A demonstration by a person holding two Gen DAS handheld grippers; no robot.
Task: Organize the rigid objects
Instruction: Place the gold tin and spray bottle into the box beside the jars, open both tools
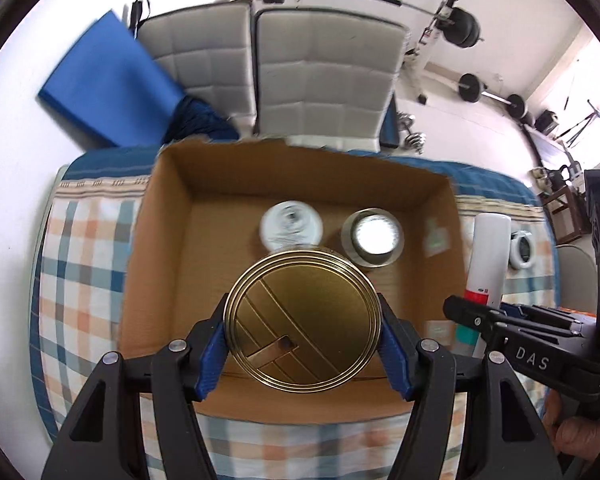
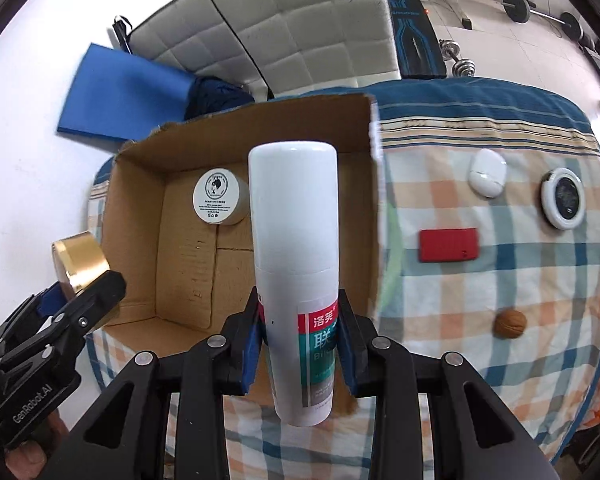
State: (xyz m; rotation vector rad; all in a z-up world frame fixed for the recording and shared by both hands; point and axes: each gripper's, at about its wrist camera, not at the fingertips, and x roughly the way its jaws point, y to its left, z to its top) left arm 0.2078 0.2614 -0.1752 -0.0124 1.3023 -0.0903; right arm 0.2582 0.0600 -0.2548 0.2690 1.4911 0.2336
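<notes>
My left gripper [image 1: 302, 344] is shut on a round gold tin [image 1: 302, 320] and holds it over the near edge of an open cardboard box [image 1: 160, 280]. The tin also shows in the right wrist view [image 2: 80, 264]. Inside the box stand a white-lidded jar [image 1: 291, 226] and a jar with a shiny lid [image 1: 374, 236]. My right gripper [image 2: 299, 344] is shut on a tall white bottle [image 2: 294, 240] with a red and teal label, held upright near the box's right wall [image 2: 374, 216]. The bottle also shows in the left wrist view [image 1: 488, 256].
The box sits on a checked cloth [image 2: 480, 280]. Right of the box lie a white case [image 2: 487, 173], a round white-rimmed object [image 2: 562, 198], a red flat block [image 2: 448, 245] and a walnut [image 2: 510, 323]. Grey padded chairs [image 1: 320, 76] and a blue mat [image 1: 108, 80] stand behind.
</notes>
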